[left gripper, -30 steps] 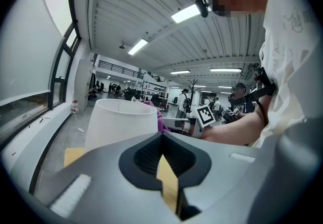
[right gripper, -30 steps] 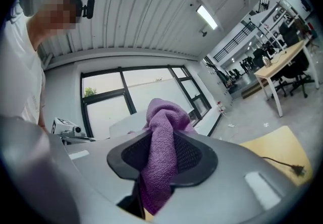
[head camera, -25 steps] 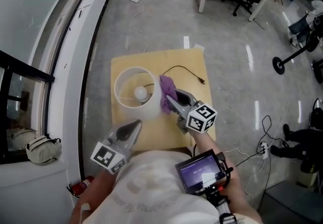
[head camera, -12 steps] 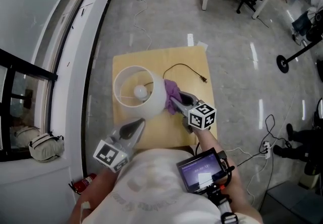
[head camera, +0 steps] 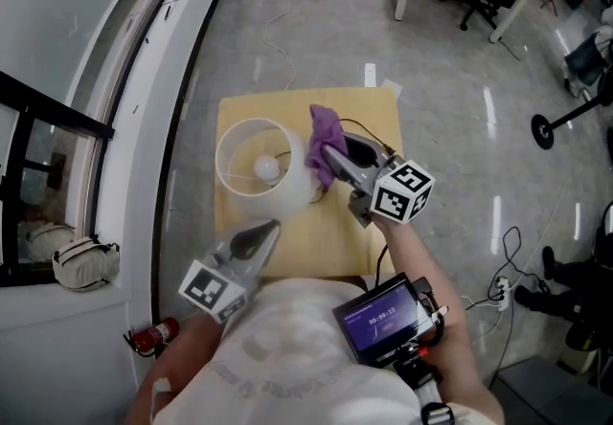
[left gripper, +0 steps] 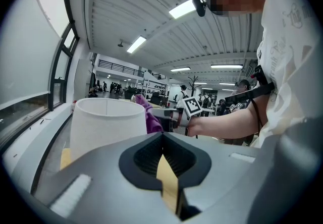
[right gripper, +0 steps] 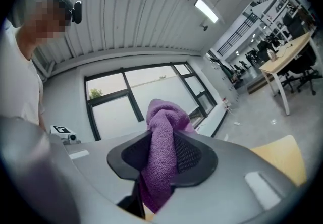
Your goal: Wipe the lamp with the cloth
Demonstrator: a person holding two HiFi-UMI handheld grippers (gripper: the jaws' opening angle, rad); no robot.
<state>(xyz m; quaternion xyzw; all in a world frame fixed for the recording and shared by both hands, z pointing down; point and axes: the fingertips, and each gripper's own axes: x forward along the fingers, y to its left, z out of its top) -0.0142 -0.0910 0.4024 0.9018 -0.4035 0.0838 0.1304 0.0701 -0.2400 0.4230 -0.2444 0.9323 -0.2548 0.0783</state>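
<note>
Right gripper [head camera: 324,157] is clamped on the purple cloth [head camera: 329,131], a bunched fold pinched between the pads with loose ends sticking out past the tips. That spare fabric looks like the wiping face, so the cloth rather than the jaws meets the shade. The cloth sits at the lamp [head camera: 283,195] on its right side, up by the top rim. It is just beside the shade, but I can't tell whether it is touching.

The lamp stands upright on the yellow table [head camera: 321,241], bulb [head camera: 265,167] visible down inside the open shade. Its cord [head camera: 362,129] trails off on the lamp's right, behind the cloth.

Left gripper [head camera: 269,227] has its jaws drawn together with nothing in them. It is parked on the near side of the lamp, pointing at the shade but apart from it. My guess is it is waiting to steady the lamp, as it isn't bracing anything now.

View differences:
- The head view gives the layout, with the grippers on different sides of the lamp, but the cloth hides the right jaw tips.
- The right gripper view shows the grip itself, cloth squeezed between the dark pads. There is no lamp in it, only windows.
- The left gripper view shows the shade side-on with the cloth peeking up at its far right edge. It also shows that gripper's pads meeting, with table visible through the slit below.
</note>
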